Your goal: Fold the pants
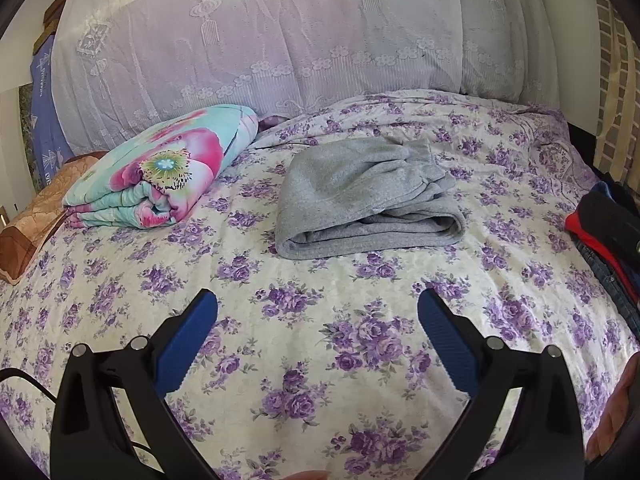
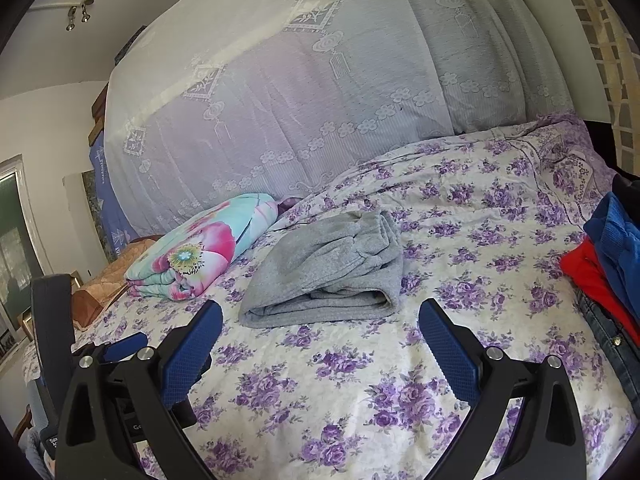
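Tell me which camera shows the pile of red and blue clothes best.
The right wrist view: the clothes pile shows its red, blue and denim layers clearly at the right edge. In the left wrist view, the pile is squeezed against the rim, partly behind something dark.

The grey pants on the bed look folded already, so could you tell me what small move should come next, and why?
Probably none on the grey pants: they lie as a compact folded bundle on the floral bedsheet. The left gripper and right gripper are both open, empty and short of them. I would turn the right gripper toward the clothes pile for the next garment.
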Available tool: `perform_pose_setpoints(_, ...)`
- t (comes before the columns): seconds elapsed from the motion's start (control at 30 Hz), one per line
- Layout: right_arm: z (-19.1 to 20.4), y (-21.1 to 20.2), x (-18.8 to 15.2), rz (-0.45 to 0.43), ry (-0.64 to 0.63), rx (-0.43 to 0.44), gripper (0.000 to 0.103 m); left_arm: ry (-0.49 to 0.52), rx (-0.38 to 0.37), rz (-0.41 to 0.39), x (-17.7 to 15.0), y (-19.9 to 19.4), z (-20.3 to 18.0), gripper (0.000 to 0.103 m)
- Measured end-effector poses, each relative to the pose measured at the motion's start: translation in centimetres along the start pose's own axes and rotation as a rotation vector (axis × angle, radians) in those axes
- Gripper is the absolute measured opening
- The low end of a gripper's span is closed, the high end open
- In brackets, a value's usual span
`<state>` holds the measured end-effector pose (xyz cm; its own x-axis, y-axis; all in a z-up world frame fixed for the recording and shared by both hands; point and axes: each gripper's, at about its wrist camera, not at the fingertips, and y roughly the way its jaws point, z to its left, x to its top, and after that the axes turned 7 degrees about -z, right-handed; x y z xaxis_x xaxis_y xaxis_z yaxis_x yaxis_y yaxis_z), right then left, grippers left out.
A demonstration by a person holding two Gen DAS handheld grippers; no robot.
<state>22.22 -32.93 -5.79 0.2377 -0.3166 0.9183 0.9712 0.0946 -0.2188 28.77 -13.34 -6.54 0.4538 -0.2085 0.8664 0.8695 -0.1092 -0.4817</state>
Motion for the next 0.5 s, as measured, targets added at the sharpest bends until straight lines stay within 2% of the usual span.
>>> perform_pose_setpoints(0.1,-0.3,-0.1,0.5,-0.006,0.010,-0.012,0.099,0.010,0.013,-0.001,0.1,0.1,-0.1,0.098)
perform_pose_setpoints(0.27,-1.2,-0.7,1.5,-0.022,0.066,0.007,0.099,-0.053,-0.045,0.012,0.5,0.0,0.8,0.098)
perform_pose_setpoints(0.5,-2.0,0.6,0.7,0.024,0.093,-0.009,0.099,-0.050,-0.022,0.041,0.0,1.0,0.8,0.098)
